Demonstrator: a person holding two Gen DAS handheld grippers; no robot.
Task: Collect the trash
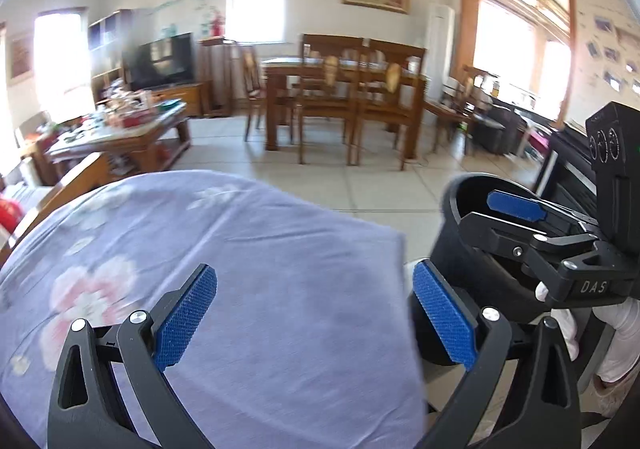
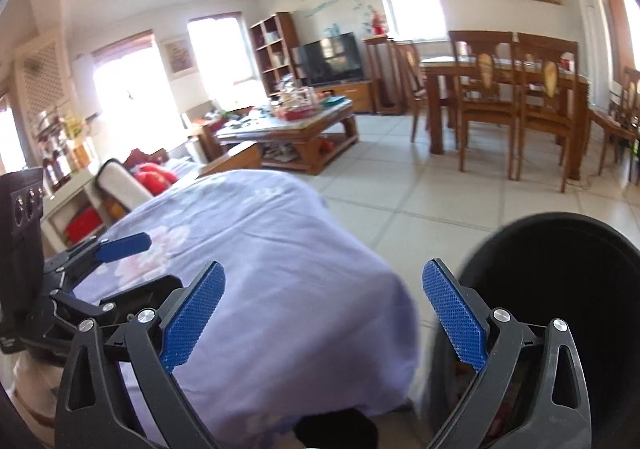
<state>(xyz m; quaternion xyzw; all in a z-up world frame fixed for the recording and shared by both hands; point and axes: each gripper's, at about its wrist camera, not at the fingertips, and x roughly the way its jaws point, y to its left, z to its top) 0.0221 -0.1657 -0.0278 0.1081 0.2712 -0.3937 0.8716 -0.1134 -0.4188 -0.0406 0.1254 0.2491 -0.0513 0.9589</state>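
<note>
My left gripper stands open over a lavender cloth with pink flowers, with nothing between its blue pads. A black trash bin stands on the floor just right of the cloth's edge. My right gripper reaches over the bin's rim in the left wrist view. In its own view the right gripper is wide open and empty, its right finger in front of the bin. The bin's inside is dark. The left gripper shows at the left over the cloth.
Beige tiled floor lies beyond the cloth. A cluttered wooden coffee table stands far left, a dining table with chairs at the back, dark furniture on the right. A white-gloved hand holds the right gripper.
</note>
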